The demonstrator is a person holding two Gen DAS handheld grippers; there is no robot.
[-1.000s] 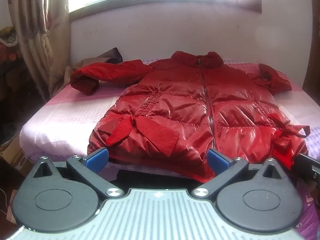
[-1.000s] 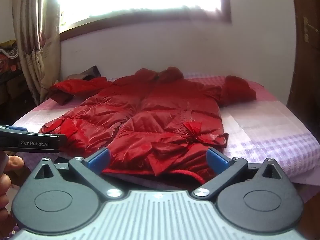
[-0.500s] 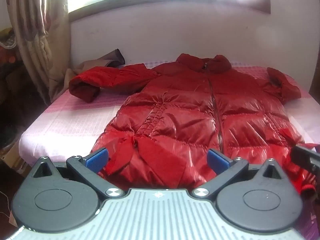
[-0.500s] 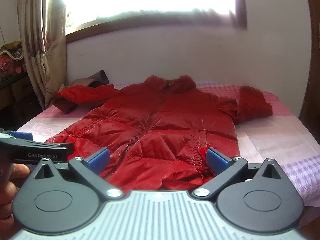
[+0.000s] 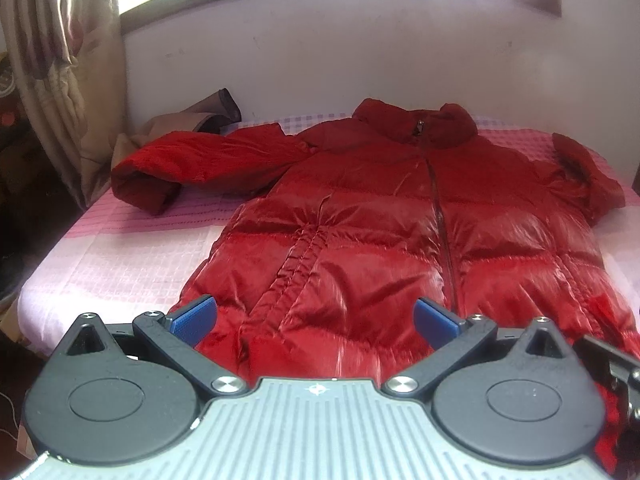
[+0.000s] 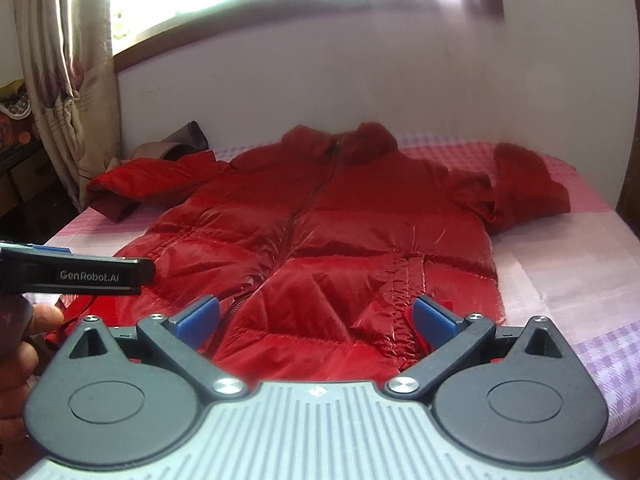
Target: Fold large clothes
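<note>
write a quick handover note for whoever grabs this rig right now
Left tool: open, holding nothing, over the hem of the red puffer jacket.
Right tool: open, holding nothing, over the hem on the other side of the zip.
Jacket: zipped, front up, spread flat on the pink checked bed, collar toward the wall. One sleeve stretches out toward the curtain; the other sleeve is bunched near the far edge.
Done: jacket laid out. Left: every fold; no fold shows yet.

Both grippers' fingers (image 5: 194,316) wide apart
</note>
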